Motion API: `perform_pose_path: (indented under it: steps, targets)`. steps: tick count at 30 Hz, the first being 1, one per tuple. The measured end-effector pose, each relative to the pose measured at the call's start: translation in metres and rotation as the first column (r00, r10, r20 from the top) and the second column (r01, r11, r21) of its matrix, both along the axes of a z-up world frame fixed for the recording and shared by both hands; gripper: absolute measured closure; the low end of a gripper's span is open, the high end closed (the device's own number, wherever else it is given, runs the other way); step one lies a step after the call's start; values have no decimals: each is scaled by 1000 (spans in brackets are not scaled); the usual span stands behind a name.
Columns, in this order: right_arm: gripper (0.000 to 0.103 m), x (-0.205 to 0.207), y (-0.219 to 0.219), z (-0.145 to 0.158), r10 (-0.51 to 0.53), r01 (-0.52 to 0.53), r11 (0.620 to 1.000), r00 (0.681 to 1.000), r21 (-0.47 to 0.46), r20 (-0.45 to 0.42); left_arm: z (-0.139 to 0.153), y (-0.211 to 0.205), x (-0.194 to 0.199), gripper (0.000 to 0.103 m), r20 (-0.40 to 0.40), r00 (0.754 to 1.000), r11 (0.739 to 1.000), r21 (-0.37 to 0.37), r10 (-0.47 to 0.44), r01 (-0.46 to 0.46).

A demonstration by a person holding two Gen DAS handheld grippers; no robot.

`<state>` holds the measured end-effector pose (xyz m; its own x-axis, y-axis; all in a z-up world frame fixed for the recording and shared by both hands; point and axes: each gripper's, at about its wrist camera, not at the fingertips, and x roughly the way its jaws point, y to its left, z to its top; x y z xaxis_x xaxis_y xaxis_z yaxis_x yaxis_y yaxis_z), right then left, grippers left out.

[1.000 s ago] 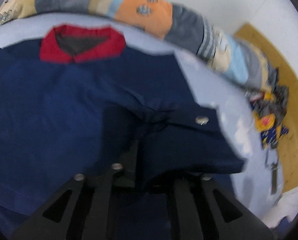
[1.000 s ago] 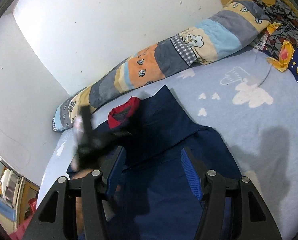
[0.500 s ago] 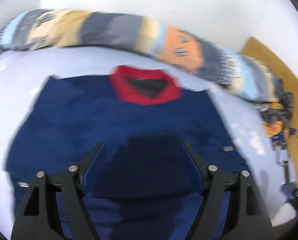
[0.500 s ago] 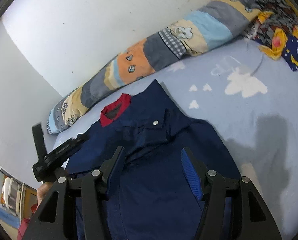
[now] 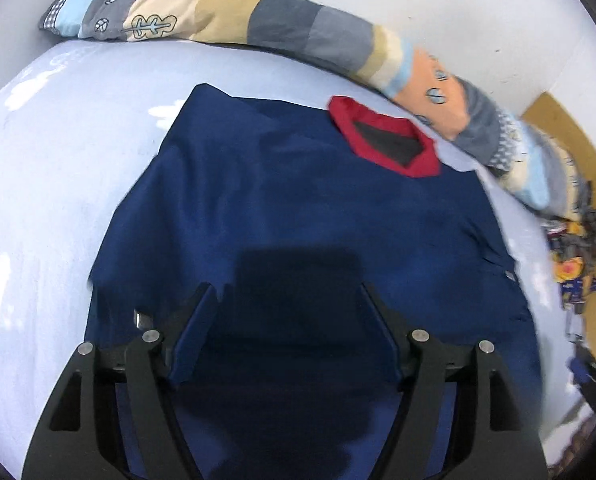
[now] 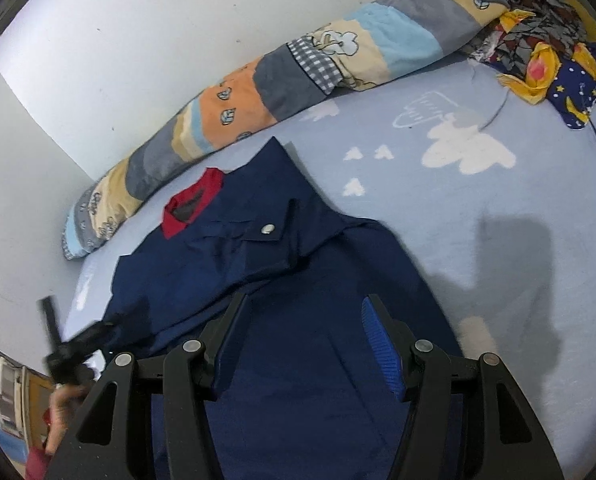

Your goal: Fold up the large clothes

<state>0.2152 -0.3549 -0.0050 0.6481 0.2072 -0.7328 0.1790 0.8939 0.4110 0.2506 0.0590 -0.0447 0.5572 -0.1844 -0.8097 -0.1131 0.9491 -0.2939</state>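
Observation:
A navy blue jacket (image 5: 298,208) with a red collar (image 5: 385,140) lies spread on the light blue bed sheet (image 5: 58,152). In the right wrist view its sleeve cuff with a silver snap (image 6: 268,229) lies folded across the chest. My left gripper (image 5: 286,288) hovers over the jacket's lower left part. Its jaws stand wide apart and are closing slightly, with nothing pinched between them. It also shows blurred at the jacket's left edge (image 6: 70,352) in the right wrist view, with a hand (image 6: 64,404) holding it. My right gripper (image 6: 305,298) hangs open above the jacket's (image 6: 298,380) lower right part.
A rolled patchwork quilt (image 5: 298,36) lies along the white wall behind the collar. A heap of patterned clothes (image 6: 545,52) and a thin cable (image 6: 497,112) lie at the far right of the bed. Bare sheet (image 6: 457,200) stretches right of the jacket.
My left gripper let go of the sleeve cuff, opened wide and drew away to the jacket's left side. The sleeve now rests folded on the chest. The right gripper dipped slightly.

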Motion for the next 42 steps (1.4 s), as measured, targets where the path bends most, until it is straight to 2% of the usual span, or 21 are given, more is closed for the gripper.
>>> perform_pose_path:
  steps: [1, 4, 8, 10, 11, 13, 14, 16, 18, 20, 25, 28, 32, 35, 38, 42]
  targets:
    - [42, -1, -1, -1, 9, -9, 1000, 1000, -8, -6, -1, -1, -12, 31, -12, 1000, 1000, -10, -8, 8]
    - [42, -2, 4, -14, 60, -65, 994, 996, -84, -62, -12, 4, -50, 31, -46, 999, 999, 35, -3, 4]
    - [42, -7, 22, -42, 128, -155, 972, 980, -176, -154, -48, 14, -87, 32, -180, 983, 999, 38, 42, -36]
    - [44, -14, 29, -60, 160, -198, 963, 965, -182, -206, -42, 6, -106, 31, -158, 987, 993, 116, 4, 15]
    - [44, -19, 31, -73, 172, -214, 964, 954, -157, -244, -40, 0, -114, 31, -173, 985, 987, 158, -11, 39]
    - [44, -29, 28, -85, 189, -232, 964, 942, -129, -278, -33, -4, -132, 31, -188, 981, 984, 159, -45, 75]
    - [45, -35, 25, -81, 187, -229, 964, 946, -136, -266, -26, -2, -145, 31, -173, 984, 987, 140, -50, 75]
    - [44, -48, 13, -69, 202, -226, 970, 954, -85, -223, -14, 8, -170, 31, -138, 989, 992, 106, -48, 63]
    - [44, -63, -3, -57, 209, -217, 976, 962, -27, -174, -5, 26, -198, 30, -87, 996, 997, 80, -6, 13]
    - [44, -81, -28, -49, 169, -171, 985, 975, -2, -144, -3, 50, -223, 28, -59, 997, 998, 35, 57, -55]
    - [42, -104, -70, -67, 92, -83, 995, 972, 51, -217, -34, 98, -257, 28, -124, 981, 981, -106, 149, -162]
    - [43, -103, -79, -82, 81, -64, 995, 961, 71, -266, -54, 113, -266, 28, -172, 972, 961, -202, 157, -191]
    - [44, -103, -82, -92, 72, -49, 995, 959, 88, -274, -51, 107, -264, 28, -153, 980, 964, -211, 130, -160]
    - [42, -107, -82, -96, 92, -54, 988, 958, 144, -273, -50, 92, -257, 28, -140, 986, 969, -218, 87, -116]
    - [41, -112, -71, -102, 194, -124, 956, 946, 265, -259, -50, 78, -255, 28, -132, 991, 970, -242, 9, -41]
    - [41, -115, -52, -98, 312, -227, 897, 933, 380, -178, -57, 58, -253, 28, -114, 991, 941, -336, -77, 34]
